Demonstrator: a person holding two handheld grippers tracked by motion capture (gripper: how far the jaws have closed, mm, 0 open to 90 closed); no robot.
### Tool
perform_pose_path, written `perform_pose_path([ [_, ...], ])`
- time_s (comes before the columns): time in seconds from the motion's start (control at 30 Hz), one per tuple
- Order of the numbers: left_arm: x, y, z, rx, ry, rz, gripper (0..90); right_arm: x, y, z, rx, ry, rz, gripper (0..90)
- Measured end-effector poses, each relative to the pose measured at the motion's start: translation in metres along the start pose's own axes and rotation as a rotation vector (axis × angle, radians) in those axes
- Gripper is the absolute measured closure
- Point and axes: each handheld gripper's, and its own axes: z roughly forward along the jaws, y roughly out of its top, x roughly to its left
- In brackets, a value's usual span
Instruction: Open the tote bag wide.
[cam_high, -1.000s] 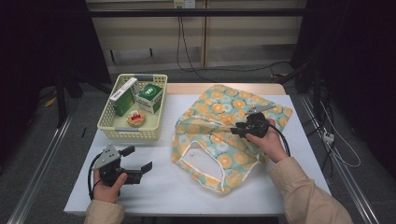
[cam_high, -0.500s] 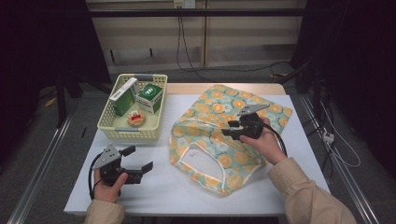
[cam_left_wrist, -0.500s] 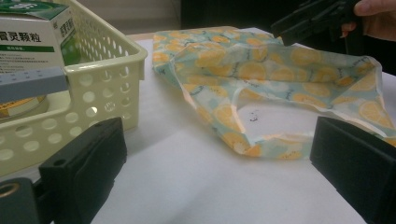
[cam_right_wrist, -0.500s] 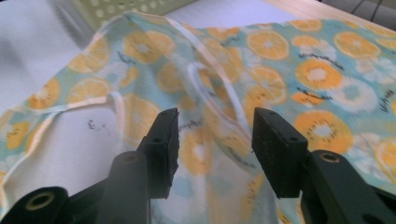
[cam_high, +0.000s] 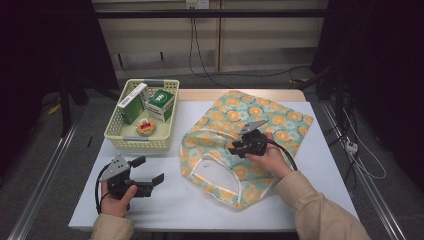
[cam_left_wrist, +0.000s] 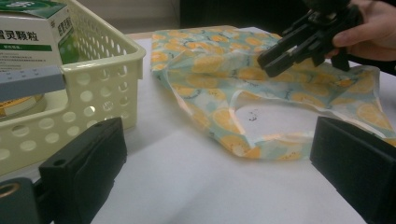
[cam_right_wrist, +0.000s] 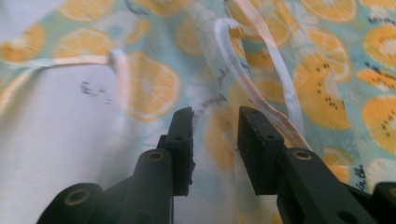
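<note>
Work looked barely started. The fruit-print bag (cam_high: 240, 145) lay flat on the white table (cam_high: 165, 210), right of centre, its mouth and cut-out handles facing the near-left corner, w/ nothing inside as far as the pics showed. The right gripper (cam_high: 239, 148) hung low over the bag's middle near the handle straps (cam_right_wrist: 261, 79); its jaws had just been closing but were still a narrow gap apart, w/ no cloth visibly pinched between them, only pointing at the fabric and straps just ahead in the right gripper view. So prob. the step in hand was grabbing a strap or the rim to open the bag, not yet done. The left gripper (cam_high: 150, 172) rested near the table's front-left, jaws spread wide, holding nothing. The cream basket (cam_high: 125, 142) at back left still held the green boxes (cam_high: 161, 104) and a small round tin (cam_high: 145, 127), so packing, if that's the aim, was all left to do.
</note>
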Motion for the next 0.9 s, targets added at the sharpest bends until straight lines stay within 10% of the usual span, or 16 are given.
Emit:
perform_pose_path([
  [0.23, 0.001, 0.0, 0.0, -0.004, -0.005, -0.012, 3.5, -0.017, -0.012, 0.012, 0.018, -0.05, 0.037, 57.4],
  [0.6, 0.0, 0.0, 0.0, -0.002, -0.001, -0.006, 3.5, -0.027, -0.016, 0.011, -0.002, -0.099, 0.074, 88.6],
  [0.9, 0.0, 0.0, 0.0, -0.003, 0.0, -0.005, 3.5, -0.021, -0.013, 0.0, -0.016, -0.027, 0.128, 90.0],
])
